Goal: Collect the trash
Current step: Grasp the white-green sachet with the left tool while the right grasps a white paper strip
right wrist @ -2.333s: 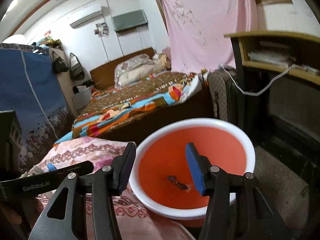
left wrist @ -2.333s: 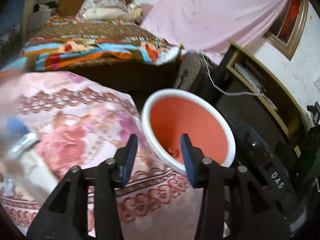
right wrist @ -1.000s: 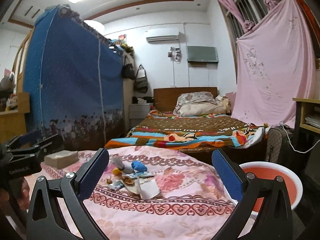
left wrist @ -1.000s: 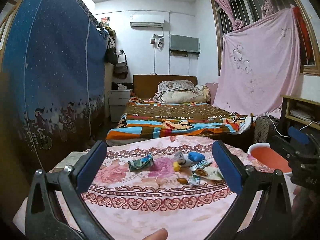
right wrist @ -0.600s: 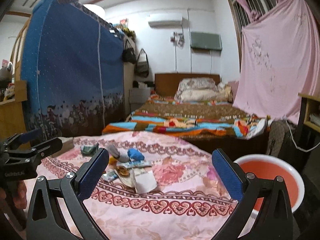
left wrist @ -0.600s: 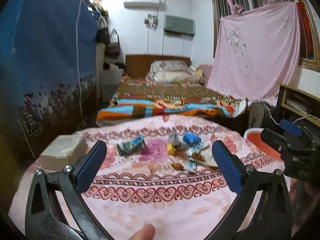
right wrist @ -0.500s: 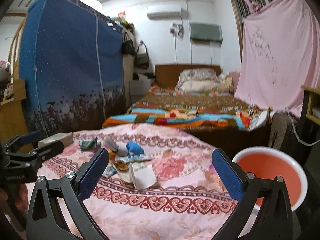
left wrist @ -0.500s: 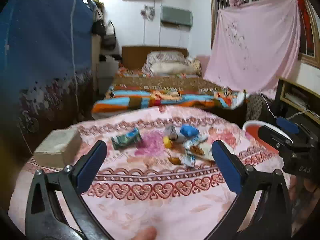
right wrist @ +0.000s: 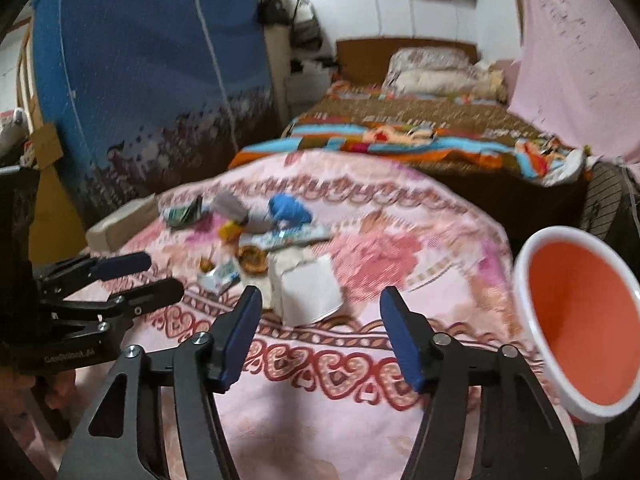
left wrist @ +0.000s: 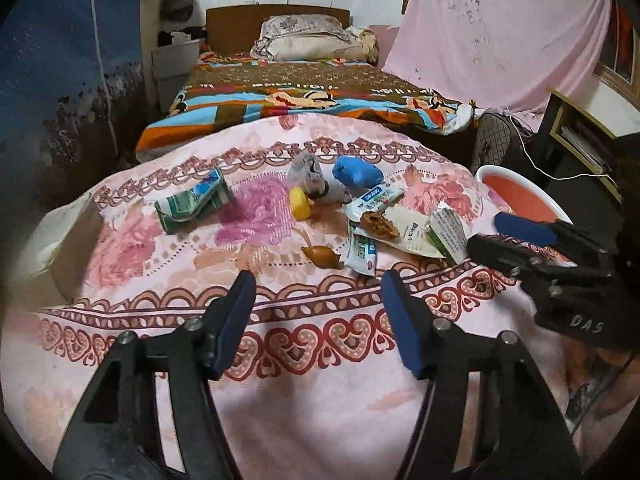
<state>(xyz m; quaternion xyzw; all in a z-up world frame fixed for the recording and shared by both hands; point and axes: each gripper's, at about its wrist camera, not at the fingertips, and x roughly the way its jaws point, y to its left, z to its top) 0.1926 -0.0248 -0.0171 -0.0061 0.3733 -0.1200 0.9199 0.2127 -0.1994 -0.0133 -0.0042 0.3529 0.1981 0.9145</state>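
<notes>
Two tools: left tool (left wrist: 318,300) and right tool (right wrist: 320,316), both closing, nothing between the pads. Trash sitting mid-tabletop on pink floral cloth (left wrist: 280,344): one blue crumpled wad (left wrist: 357,172), one yellow cap (left wrist: 300,203), several wrappers overlapping, count unclear. One orange-lined white basin (right wrist: 580,332) at the right edge, partly cut off.

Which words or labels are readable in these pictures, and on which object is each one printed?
"DAS": on the right gripper body.
"OKANO", uncertain: on the white snack wrapper.
Green wrapper, opened carton, small sachet: print too small to read.
Left gripper body: white lettering blurred, unreadable.
</notes>
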